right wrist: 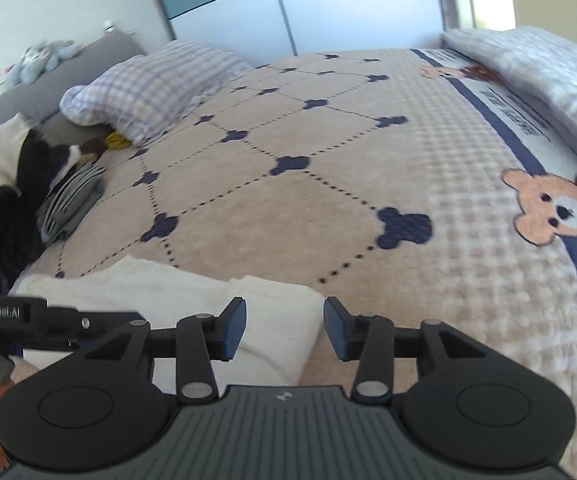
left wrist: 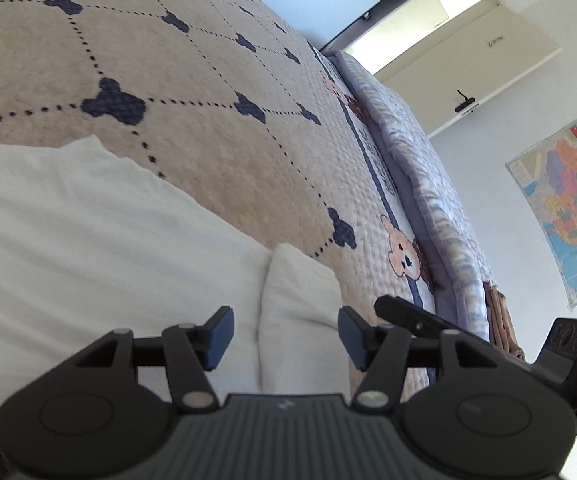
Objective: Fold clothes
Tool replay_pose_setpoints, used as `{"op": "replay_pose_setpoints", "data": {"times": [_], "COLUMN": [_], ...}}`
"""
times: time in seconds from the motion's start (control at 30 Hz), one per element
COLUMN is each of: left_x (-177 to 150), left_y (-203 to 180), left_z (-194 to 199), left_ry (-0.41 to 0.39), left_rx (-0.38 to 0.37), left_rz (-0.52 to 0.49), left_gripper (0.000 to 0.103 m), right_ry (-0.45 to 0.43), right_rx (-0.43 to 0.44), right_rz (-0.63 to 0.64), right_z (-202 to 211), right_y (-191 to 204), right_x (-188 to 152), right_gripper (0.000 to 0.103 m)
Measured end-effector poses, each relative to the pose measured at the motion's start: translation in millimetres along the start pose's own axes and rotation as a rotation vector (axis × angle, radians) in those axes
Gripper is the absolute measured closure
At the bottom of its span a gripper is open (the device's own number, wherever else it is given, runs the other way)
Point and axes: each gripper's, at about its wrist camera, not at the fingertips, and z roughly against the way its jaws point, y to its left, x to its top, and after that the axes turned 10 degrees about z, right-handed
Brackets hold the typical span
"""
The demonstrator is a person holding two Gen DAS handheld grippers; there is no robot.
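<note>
Lying flat on the near edge of the beige quilted bedspread with navy bear-head motifs (right wrist: pixel 368 168), the white soft-knit garment (left wrist: pixel 88 232) runs with its long axis left to right across the near side of the bed. Its folded right end, a thick rounded edge (right wrist: pixel 284 320), sits just ahead of both grippers.

Left gripper (left wrist: pixel 286 338): jaws spread, blue pads clear of the cloth, nothing pinched. The folded end shows in the gap between the pads, slightly toward the right one; the bulk of the garment stretches away left of it.

Right gripper (right wrist: pixel 284 328): jaws also spread, nothing held. The folded end lies under and just beyond its left pad; bare bedspread lies under the right pad. The left tool's black body (right wrist: pixel 20 320) is seen close at its left.

Judgement: both grippers are near that right end, and the right one sits at the garment's outer boundary. The far left end of the cloth is nearer the left hand. The next fold likely turns on that left-right axis.

Other clothes, a dark and striped pile (right wrist: pixel 48 200), wait far left near the checked pillow (right wrist: pixel 148 92).
</note>
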Motion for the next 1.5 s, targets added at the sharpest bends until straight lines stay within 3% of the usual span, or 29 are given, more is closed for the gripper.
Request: {"op": "replay_pose_setpoints", "data": {"times": [0.2, 0.3, 0.33, 0.37, 0.47, 0.73, 0.87, 1.03, 1.13, 1.5], "left_x": [0, -1, -3, -4, -3, 7, 18, 30, 32, 43], "left_y": [-15, -23, -26, -29, -31, -25, 4, 49, 61, 62], "left_z": [-43, -57, -60, -64, -62, -18, 18, 36, 35, 58], "left_ry": [-0.003, -0.012, -0.013, -0.015, -0.020, -0.083, -0.121, -0.110, -0.095, -0.157], "left_rx": [0.084, 0.098, 0.113, 0.132, 0.164, 0.154, 0.147, 0.210, 0.217, 0.226], "left_rz": [-0.053, -0.096, -0.115, -0.136, -0.142, -0.092, 0.010, 0.125, 0.134, 0.099], "left_gripper": [0.034, 0.035, 0.046, 0.071, 0.092, 0.094, 0.094, 0.093, 0.092, 0.097], "right_ry": [0.014, 0.016, 0.016, 0.014, 0.008, 0.010, 0.020, 0.046, 0.071, 0.099], "right_rx": [0.108, 0.107, 0.105, 0.103, 0.092, 0.088, 0.106, 0.145, 0.156, 0.178], "right_rz": [-0.086, -0.083, -0.084, -0.090, -0.096, -0.084, -0.059, 0.024, 0.072, 0.102], "right_z": [9, 11, 12, 13, 16, 19, 14, 3, -6, -19], "right_y": [-11, -11, -13, -16, -23, -25, -15, 11, 28, 44], "right_x": [-12, -9, -8, -7, -7, -9, -10, -13, -16, -19], "right_gripper": [0.054, 0.052, 0.051, 0.051, 0.051, 0.051, 0.051, 0.049, 0.048, 0.048]}}
